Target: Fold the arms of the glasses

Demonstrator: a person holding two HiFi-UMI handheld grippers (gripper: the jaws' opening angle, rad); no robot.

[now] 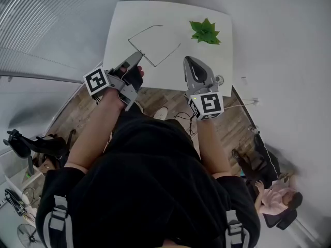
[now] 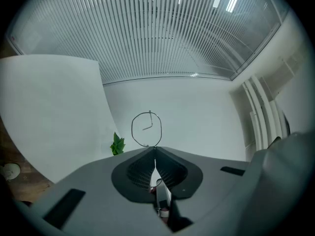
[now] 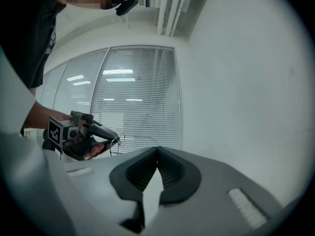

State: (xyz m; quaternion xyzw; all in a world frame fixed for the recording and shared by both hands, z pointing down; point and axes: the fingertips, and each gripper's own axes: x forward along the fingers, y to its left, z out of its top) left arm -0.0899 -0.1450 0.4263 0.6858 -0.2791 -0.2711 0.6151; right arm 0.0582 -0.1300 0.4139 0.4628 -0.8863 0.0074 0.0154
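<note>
Thin wire glasses (image 1: 155, 45) hang in the air over the white table (image 1: 124, 19), pinched at one end by my left gripper (image 1: 138, 53), which is shut on them. In the left gripper view one round wire rim (image 2: 146, 129) sticks out just past the closed jaw tips (image 2: 154, 149). To the right of the glasses, my right gripper (image 1: 187, 61) is shut with nothing between its jaws and is not touching them. The right gripper view shows its closed tips (image 3: 157, 149), with the left gripper (image 3: 114, 140) and the faint wire of the glasses (image 3: 121, 139) off to the left.
A green leaf-shaped object (image 1: 205, 31) lies on the table's far right part, also visible in the left gripper view (image 2: 117, 144). Below the table is wooden floor with cables and a small white round thing (image 1: 161, 112). A seated person (image 1: 276, 198) is at lower right.
</note>
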